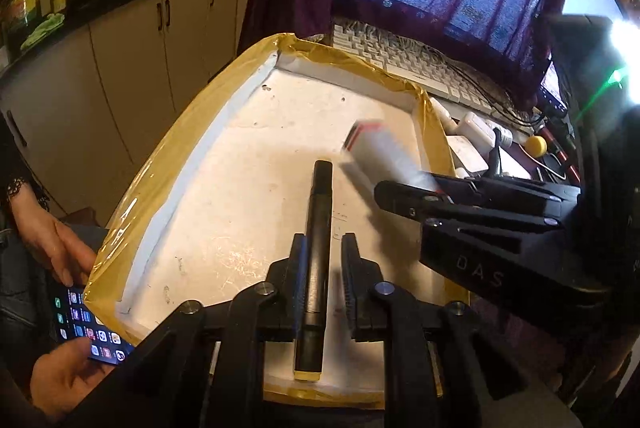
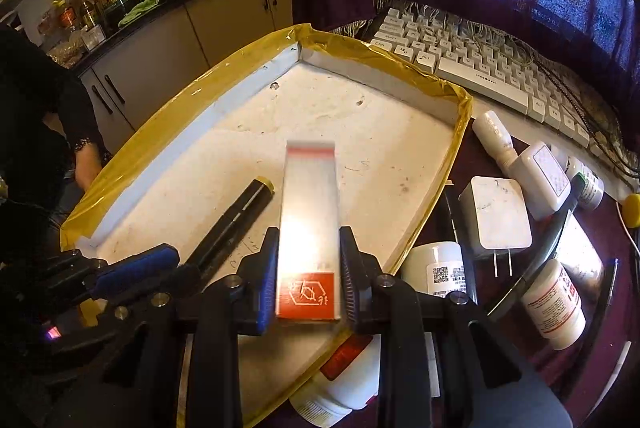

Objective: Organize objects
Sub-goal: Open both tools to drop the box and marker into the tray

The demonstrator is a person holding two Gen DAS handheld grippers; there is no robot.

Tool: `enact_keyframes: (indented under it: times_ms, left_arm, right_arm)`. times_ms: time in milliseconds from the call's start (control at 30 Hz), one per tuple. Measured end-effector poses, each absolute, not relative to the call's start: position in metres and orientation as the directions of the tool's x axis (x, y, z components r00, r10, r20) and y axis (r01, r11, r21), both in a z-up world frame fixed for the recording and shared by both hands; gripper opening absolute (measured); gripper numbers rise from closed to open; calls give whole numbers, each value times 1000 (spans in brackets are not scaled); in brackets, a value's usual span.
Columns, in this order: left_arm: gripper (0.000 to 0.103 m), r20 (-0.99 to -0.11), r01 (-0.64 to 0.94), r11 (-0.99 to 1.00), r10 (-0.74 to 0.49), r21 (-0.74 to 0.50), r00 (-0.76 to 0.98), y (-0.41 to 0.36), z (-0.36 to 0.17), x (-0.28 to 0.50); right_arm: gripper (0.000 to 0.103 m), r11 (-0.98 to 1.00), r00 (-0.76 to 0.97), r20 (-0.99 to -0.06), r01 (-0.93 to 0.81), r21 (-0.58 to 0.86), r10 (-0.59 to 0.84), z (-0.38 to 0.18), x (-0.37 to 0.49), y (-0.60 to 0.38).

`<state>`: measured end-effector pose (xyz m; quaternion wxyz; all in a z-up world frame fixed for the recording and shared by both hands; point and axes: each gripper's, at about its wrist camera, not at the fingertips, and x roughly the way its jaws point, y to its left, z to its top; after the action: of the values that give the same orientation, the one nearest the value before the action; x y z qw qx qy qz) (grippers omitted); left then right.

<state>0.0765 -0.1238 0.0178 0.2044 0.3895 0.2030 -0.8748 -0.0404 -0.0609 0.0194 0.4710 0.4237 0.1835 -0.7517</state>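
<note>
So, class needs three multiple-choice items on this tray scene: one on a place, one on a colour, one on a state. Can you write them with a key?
1. Where does the black marker lie?
A. On the keyboard
B. In the yellow-rimmed tray
C. On the kitchen counter

2. What colour is the printed end of the box between the right tongs?
A. Green
B. Purple
C. Orange-red

3. How do the left tongs stand around the marker?
A. Open, with a gap on one side
B. Clamped on both sides
C. Far from it, outside the tray

Key:
1 B, the marker rests on the tray's white floor.
2 C, the near end bears an orange-red panel.
3 A, white floor shows between the marker and one finger.
</note>
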Motion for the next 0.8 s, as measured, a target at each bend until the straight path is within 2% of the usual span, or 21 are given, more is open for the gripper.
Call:
enact_keyframes:
  times_ms: [67,167,233,267,333,500,800]
  left_arm:
    - [42,-754,501,-844,-199,-193,-626,-120,20,76]
    - [55,-724,507,-843,-234,-181,-649,-116,28,81]
    - [66,-704,511,-837,-244,-194,-667,-118,32,85]
    - [69,-692,511,-834,-242,-210,-680,-119,34,88]
    - [69,-676,500,-835,-233,-230,-699,-118,37,90]
    - [69,-663,477,-853,-233,-213,-712,-109,40,87]
    - [69,-612,387,-909,-221,-152,-759,-70,55,80]
  right_arm:
    - [31,-478,-182,-806,867,138,-563,20,-40,-60]
    - [35,-478,-179,-785,863,164,-593,25,-41,-54]
    - [47,-480,-181,-768,858,182,-614,30,-43,-48]
    - [50,-486,-186,-756,853,193,-628,33,-45,-43]
    - [56,-477,-174,-725,847,235,-667,40,-48,-31]
    - [58,-484,-195,-688,838,253,-699,50,-52,5]
    - [62,-563,-247,-689,779,277,-681,38,-72,68]
